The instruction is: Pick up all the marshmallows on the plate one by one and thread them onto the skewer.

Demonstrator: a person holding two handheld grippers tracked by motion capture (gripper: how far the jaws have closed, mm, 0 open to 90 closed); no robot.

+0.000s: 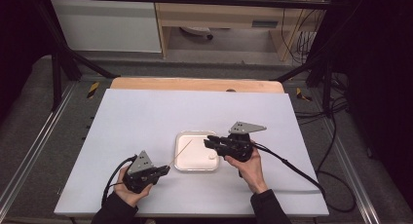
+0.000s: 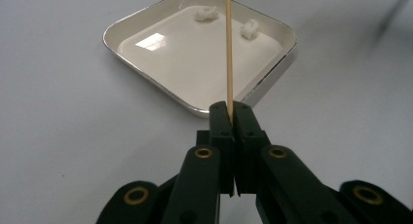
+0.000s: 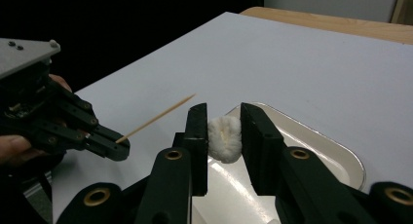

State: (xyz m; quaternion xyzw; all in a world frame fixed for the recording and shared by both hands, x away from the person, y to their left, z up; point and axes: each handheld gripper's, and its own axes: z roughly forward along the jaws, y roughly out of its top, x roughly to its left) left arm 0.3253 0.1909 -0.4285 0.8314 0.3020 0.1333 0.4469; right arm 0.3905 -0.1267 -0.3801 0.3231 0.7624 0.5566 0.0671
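Your left tongs [image 2: 232, 112] are pressed together on the butt of one wooden skewer [image 2: 228, 48], whose long axis runs straight out from the tips, pointing over the near edge of the white square tray [image 2: 272, 83]. Your right tongs [image 3: 223, 136] pinch one white marshmallow [image 3: 224, 139] above that tray. The left gripper view shows two more marshmallows [image 2: 250, 29] lying at the tray's far side. The tray sits on the white bench [image 1: 146, 117].

Tongs [image 2: 232, 109] clamping wooden skewer [image 2: 229, 48], white tray [image 2: 272, 75], 2 marshmallows [image 2: 206, 13]
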